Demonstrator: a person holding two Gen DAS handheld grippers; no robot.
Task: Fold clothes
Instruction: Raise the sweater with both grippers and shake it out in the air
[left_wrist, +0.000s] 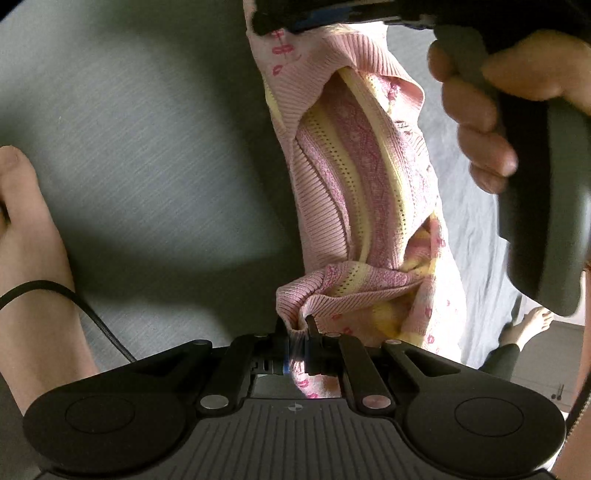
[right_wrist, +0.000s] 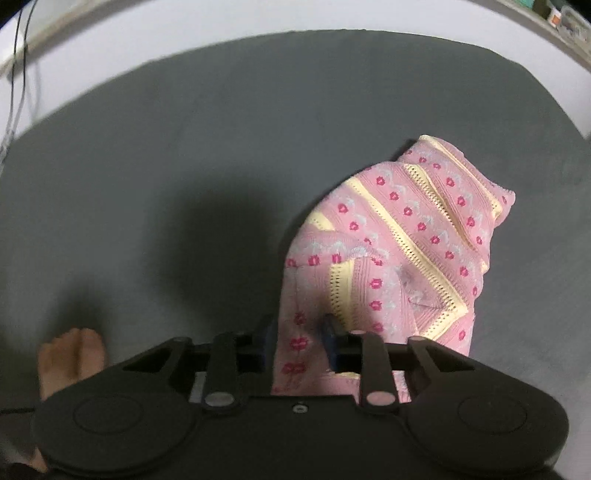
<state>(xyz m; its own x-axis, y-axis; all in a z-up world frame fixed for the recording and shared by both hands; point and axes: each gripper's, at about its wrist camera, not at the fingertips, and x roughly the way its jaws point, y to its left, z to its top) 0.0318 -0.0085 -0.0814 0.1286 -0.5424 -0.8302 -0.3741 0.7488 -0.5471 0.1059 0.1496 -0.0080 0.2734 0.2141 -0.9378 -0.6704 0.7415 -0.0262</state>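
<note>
Fingers (left_wrist: 312, 325) of both grippers pinch the pink knit garment (left_wrist: 354, 184) above the grey sheet (right_wrist: 184, 147), bare foot (right_wrist: 72, 354) nearby.

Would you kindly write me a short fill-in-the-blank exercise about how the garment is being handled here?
1. The knitted garment is mainly ____ with yellow stripes.
2. The left gripper is ____ on a bunched edge of it.
3. The right gripper has cloth between its ____.
4. The sheet beneath is ____.

Missing words: pink; shut; fingers; grey
</note>
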